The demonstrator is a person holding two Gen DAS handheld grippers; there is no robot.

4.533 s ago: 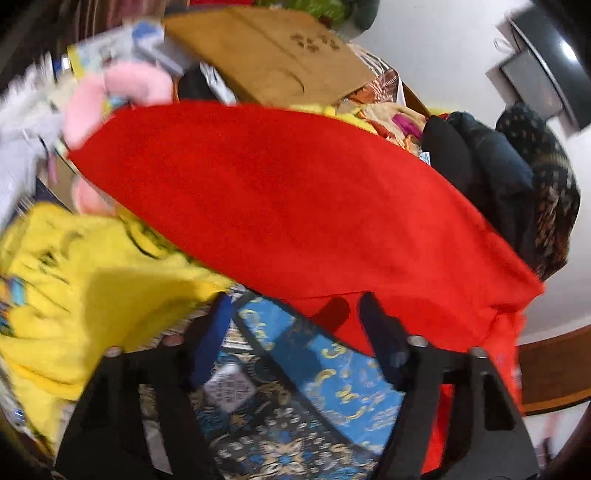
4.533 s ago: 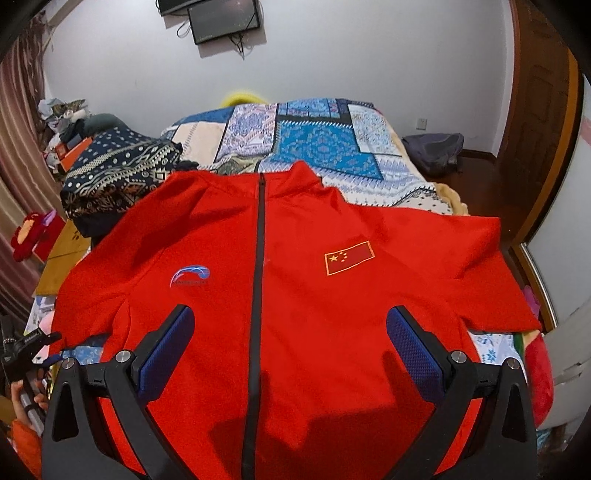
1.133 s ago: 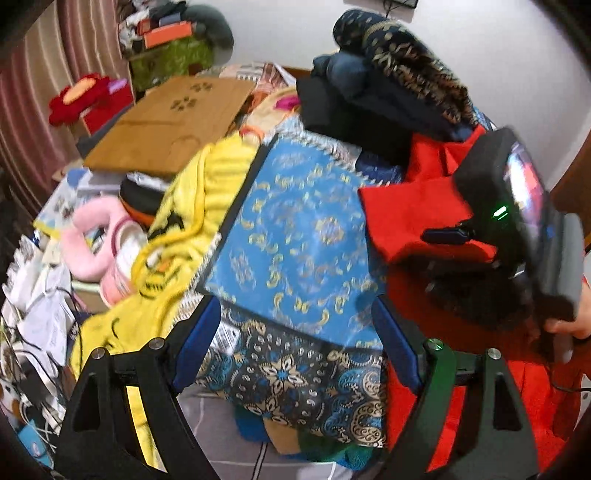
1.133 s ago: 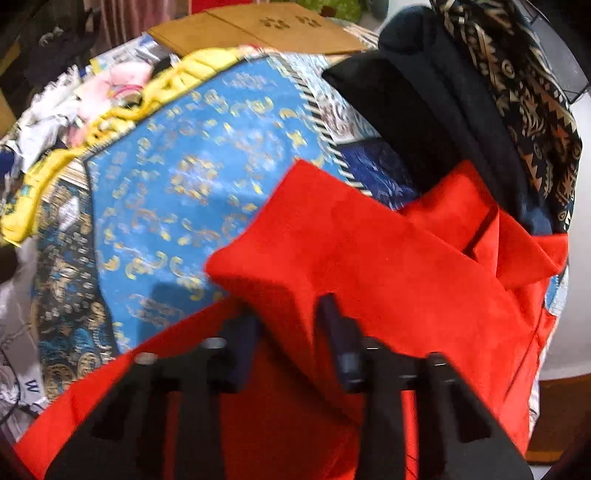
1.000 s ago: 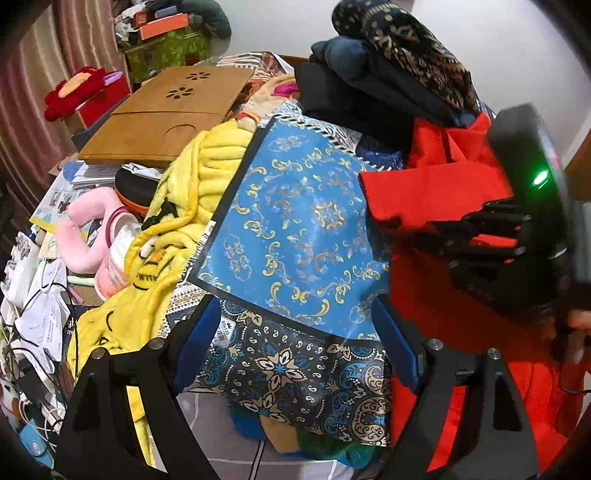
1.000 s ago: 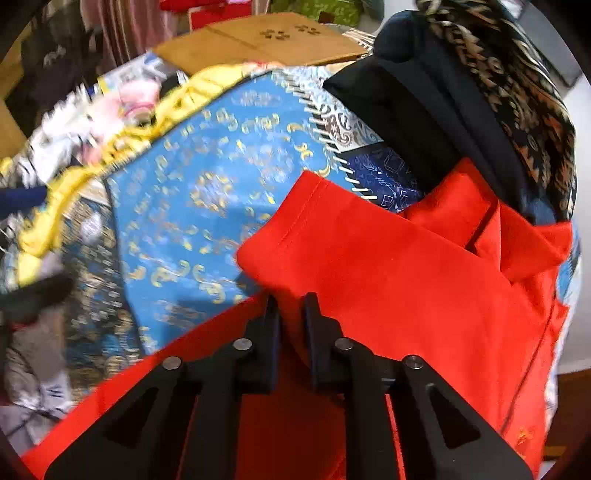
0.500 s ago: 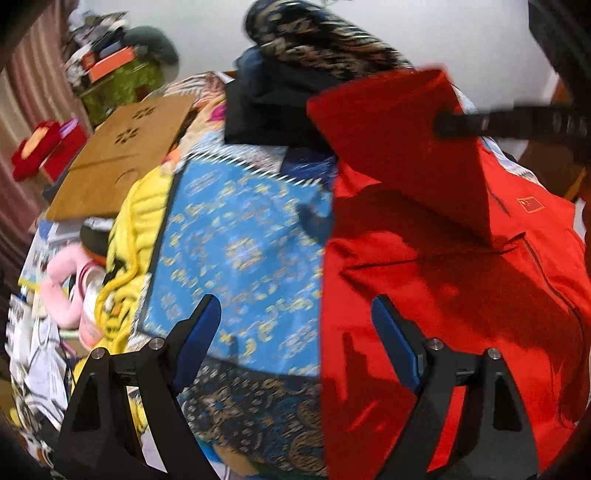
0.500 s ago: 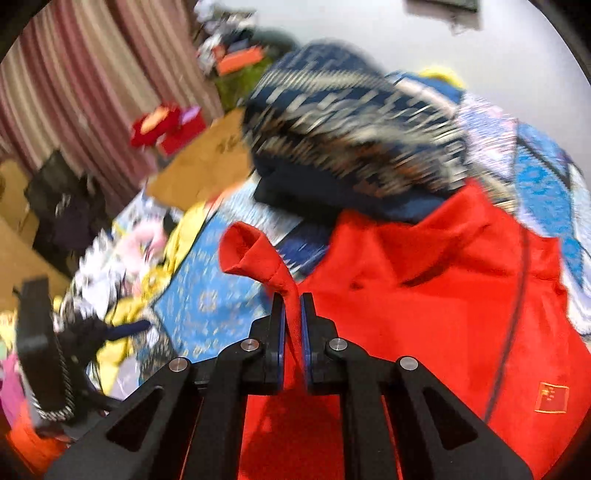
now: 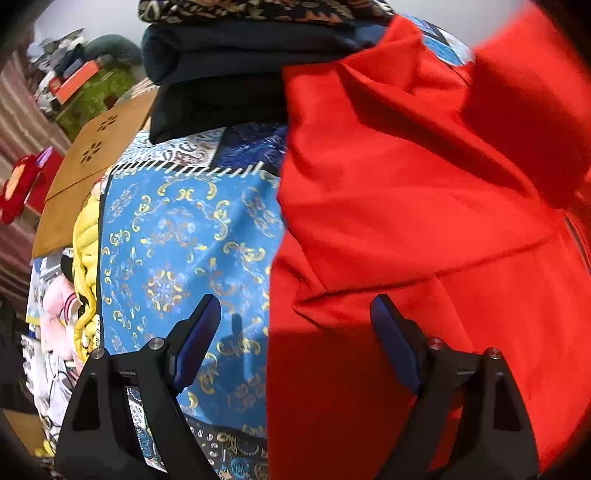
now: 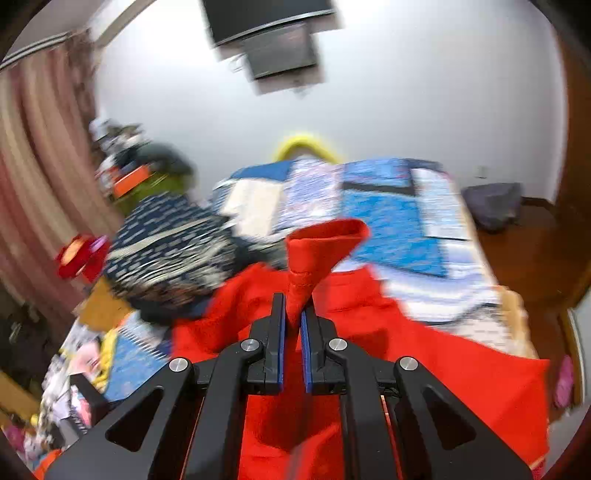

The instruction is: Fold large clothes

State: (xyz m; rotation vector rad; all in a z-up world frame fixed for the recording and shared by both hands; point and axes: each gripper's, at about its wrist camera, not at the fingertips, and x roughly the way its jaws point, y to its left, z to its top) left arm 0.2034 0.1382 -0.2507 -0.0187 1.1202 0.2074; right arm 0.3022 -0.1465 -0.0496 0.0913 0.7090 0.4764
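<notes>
A red jacket (image 9: 424, 221) lies on a patterned blue bedspread (image 9: 177, 236). My left gripper (image 9: 295, 325) hangs open just above the jacket's left edge, one finger over the bedspread, the other over red cloth, nothing between them. In the right wrist view my right gripper (image 10: 293, 314) is shut on the cuff of the jacket's red sleeve (image 10: 325, 240), which flares open above the pads. That sleeve is lifted over the jacket's body (image 10: 443, 369). The same raised sleeve shows as a blurred red mass (image 9: 528, 92) at the left wrist view's upper right.
A stack of dark folded clothes (image 9: 236, 62) sits at the jacket's shoulder, also seen as patterned navy cloth (image 10: 166, 243). A brown board (image 9: 92, 173), yellow blanket (image 9: 86, 236) and clutter lie off the bed's left side. A wall screen (image 10: 273, 33) hangs ahead; wooden floor (image 10: 528, 266) lies right.
My right gripper has closed on the sleeve cuff and carried it up and across over the jacket. My left gripper has slid toward the jacket's edge, still open.
</notes>
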